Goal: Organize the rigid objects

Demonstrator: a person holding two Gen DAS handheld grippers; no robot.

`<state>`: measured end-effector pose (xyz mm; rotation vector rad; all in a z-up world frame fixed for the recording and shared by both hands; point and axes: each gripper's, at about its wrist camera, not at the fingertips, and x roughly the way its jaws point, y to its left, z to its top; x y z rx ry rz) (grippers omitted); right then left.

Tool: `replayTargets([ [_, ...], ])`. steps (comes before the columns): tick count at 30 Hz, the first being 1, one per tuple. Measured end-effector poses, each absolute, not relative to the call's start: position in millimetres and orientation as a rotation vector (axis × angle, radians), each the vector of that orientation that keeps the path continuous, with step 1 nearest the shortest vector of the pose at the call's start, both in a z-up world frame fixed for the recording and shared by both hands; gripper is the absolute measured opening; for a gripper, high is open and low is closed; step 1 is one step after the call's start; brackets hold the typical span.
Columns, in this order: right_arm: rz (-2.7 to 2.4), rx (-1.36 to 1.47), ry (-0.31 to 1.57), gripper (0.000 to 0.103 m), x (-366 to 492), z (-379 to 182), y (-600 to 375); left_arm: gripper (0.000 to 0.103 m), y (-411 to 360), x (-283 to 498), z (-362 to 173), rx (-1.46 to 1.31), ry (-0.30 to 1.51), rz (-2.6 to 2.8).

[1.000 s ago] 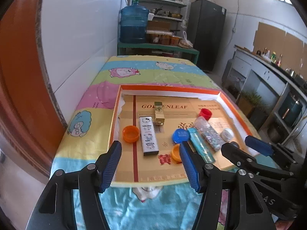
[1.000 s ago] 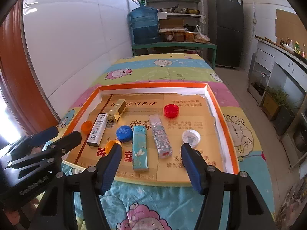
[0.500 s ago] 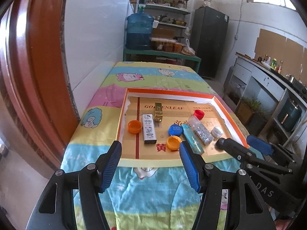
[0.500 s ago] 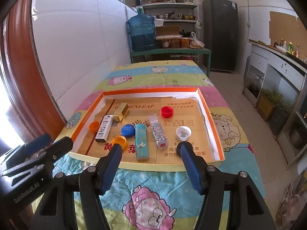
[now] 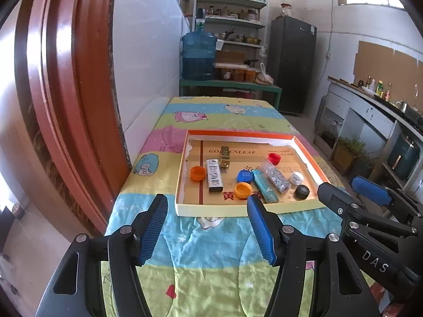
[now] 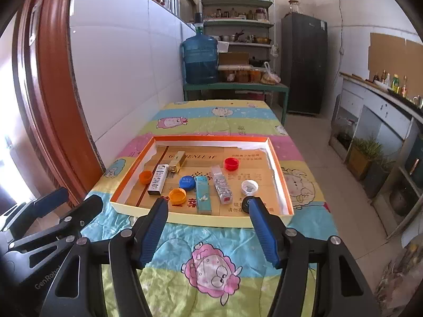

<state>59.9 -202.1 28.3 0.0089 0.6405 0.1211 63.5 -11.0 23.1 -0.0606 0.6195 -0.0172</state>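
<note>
Both of my tools have backed away from the tray since a second ago. My left hand-held gripper (image 5: 207, 227) and right hand-held gripper (image 6: 208, 228) hover spread and empty over the wrinkled cartoon cloth (image 6: 211, 264) near the tabletop's near edge. Beyond them the shallow cardboard tray (image 6: 201, 218) holds round plastic caps (image 6: 177, 195), flat rectangular lighters (image 6: 203, 196) and a gold block (image 6: 177, 161).
</note>
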Motion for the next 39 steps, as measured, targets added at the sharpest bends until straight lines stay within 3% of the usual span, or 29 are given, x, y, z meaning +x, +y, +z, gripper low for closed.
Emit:
replayTargets([
  [39, 0.091, 0.024, 0.566, 0.063, -33, 63, -191, 0.064, -10, -34, 55, -0.072, 0.546, -0.008],
])
